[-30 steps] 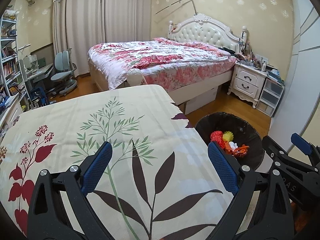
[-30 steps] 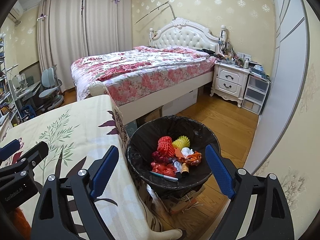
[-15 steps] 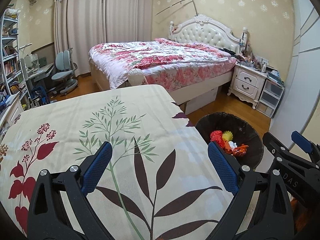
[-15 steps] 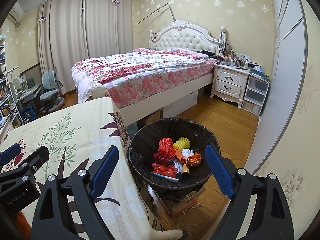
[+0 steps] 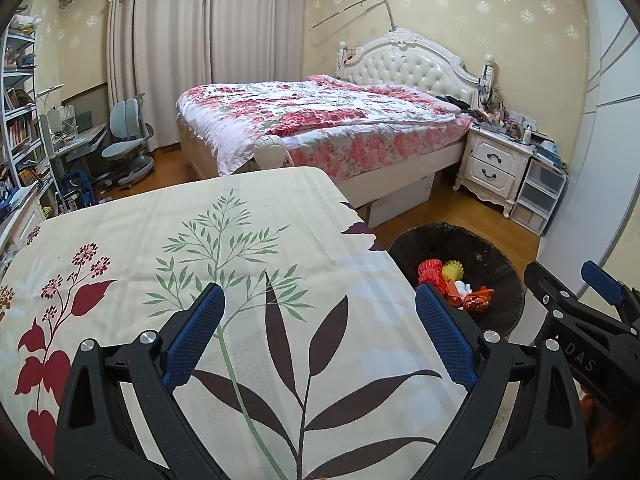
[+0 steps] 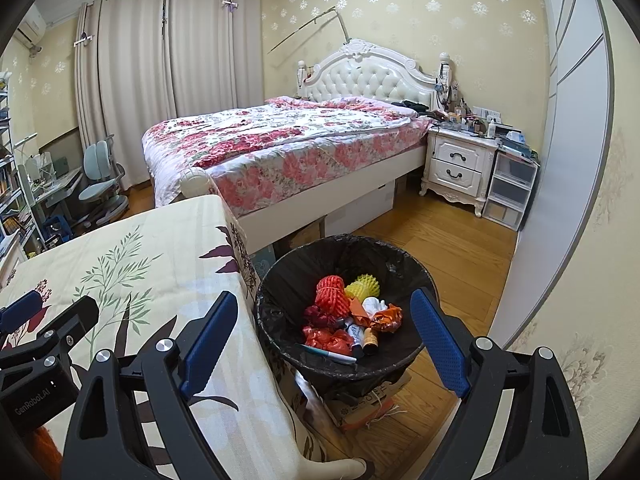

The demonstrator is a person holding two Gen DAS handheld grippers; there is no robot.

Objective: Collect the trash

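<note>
Fingers [image 5: 196, 332] spread on both grippers above table [image 5: 240, 240]

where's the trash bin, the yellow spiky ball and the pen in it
trash bin [image 6: 280, 280]: right wrist view, left inner wall of liner
yellow spiky ball [image 6: 362, 287]: right wrist view, middle of ball
pen [image 6: 326, 353]: right wrist view, mid-barrel

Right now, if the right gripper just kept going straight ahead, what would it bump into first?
Probably the trash bin. The right gripper is open and empty, and its fingers frame the black-lined bin with the pile of trash inside. Nothing shows in between, though depth is hard to judge here.
</note>
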